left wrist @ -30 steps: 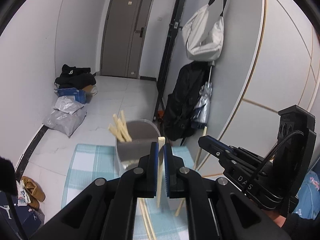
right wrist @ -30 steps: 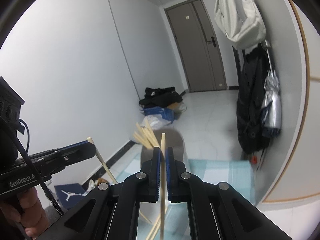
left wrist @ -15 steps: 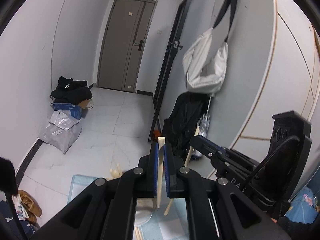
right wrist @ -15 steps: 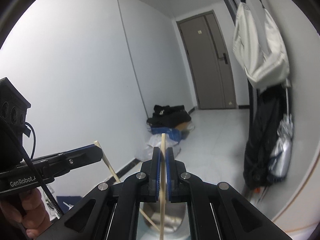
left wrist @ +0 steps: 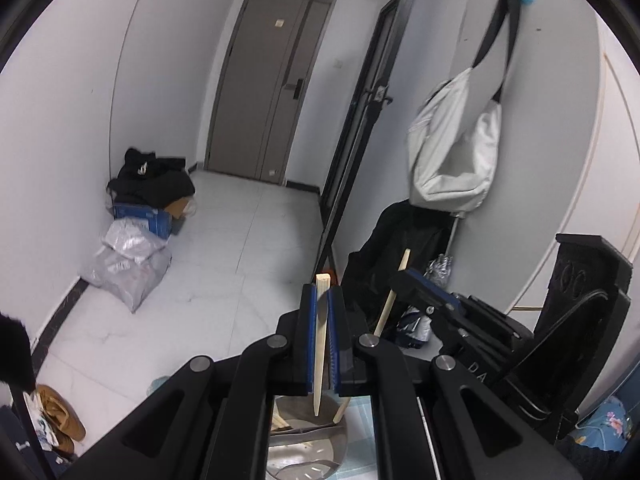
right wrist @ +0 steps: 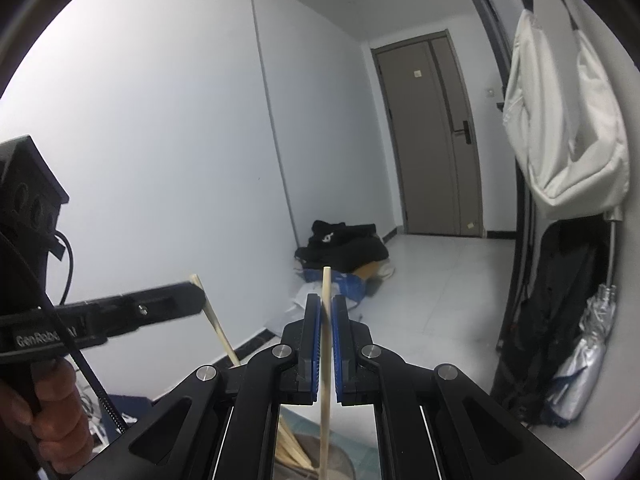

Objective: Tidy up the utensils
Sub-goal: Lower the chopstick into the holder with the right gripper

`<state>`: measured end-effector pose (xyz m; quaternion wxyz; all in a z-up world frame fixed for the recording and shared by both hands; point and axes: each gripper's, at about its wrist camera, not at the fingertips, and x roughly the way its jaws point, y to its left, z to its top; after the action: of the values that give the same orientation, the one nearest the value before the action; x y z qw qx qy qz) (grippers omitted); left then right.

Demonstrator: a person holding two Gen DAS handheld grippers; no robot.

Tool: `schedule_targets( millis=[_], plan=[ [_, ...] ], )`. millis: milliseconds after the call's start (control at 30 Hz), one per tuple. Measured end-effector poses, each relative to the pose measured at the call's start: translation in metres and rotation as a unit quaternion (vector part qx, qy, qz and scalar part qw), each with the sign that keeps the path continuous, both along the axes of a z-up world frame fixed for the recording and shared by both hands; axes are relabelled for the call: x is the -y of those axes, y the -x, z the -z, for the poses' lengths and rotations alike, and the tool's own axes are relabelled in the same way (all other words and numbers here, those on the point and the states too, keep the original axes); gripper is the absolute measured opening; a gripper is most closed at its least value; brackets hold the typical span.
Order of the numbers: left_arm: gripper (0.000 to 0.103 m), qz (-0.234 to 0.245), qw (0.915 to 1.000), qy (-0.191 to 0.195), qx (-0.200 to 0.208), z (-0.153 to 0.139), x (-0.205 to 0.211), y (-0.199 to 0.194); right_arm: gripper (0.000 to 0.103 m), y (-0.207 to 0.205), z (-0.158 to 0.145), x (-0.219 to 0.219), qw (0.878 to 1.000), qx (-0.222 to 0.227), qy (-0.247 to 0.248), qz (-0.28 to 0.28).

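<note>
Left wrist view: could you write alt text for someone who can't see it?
Black tongs with blue pads pinch an upright wooden chopstick above a metal holder containing more chopsticks. To the right, a second pair of tongs grips another chopstick in a white hallway.

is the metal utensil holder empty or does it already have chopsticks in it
Not empty. Below the left gripper, the metal holder already has wooden chopsticks leaning inside; how many cannot be told.

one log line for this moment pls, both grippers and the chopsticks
left gripper: shut on chopstick, tip over metal holder | right gripper: shut on second chopstick, upright | holder: several chopsticks inside
</note>
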<state>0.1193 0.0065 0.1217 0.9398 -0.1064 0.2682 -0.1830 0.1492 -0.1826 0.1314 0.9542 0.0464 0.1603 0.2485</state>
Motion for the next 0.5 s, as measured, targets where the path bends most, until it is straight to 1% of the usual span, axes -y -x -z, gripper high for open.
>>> schedule_targets(
  millis=[67, 167, 233, 267, 400, 467, 500],
  plan=[
    [0.002, -0.004, 0.9999, 0.001, -0.011, 0.012, -0.003, -0.006, 0.004, -0.006, 0.007, -0.005, 1.0, 0.0, 0.006, -0.004],
    [0.002, -0.008, 0.9997, 0.008, -0.023, 0.022, -0.007, -0.013, 0.004, -0.012, 0.018, -0.008, 1.0, 0.004, 0.01, -0.014],
    [0.002, -0.009, 0.9995, 0.019, -0.024, 0.026, -0.011, -0.014, 0.005, -0.014, 0.024, -0.009, 1.0, 0.016, 0.013, -0.019],
    [0.002, -0.011, 0.9995, 0.019, -0.024, 0.026, -0.011, -0.015, 0.005, -0.015, 0.028, -0.011, 0.999, 0.018, 0.016, -0.023],
    [0.002, -0.017, 0.9992, 0.024, -0.028, 0.031, -0.011, -0.017, 0.005, -0.02, 0.042, -0.016, 0.999, 0.008, 0.021, -0.039],
    [0.002, -0.019, 0.9992, 0.025, -0.027, 0.035, -0.01, -0.018, 0.005, -0.019, 0.048, -0.021, 0.998, 0.01, 0.031, -0.048],
    [0.002, -0.019, 0.9989, 0.032, -0.029, 0.038, -0.011, -0.018, 0.005, -0.017, 0.05, -0.023, 0.998, 0.013, 0.037, -0.053]
  ],
)
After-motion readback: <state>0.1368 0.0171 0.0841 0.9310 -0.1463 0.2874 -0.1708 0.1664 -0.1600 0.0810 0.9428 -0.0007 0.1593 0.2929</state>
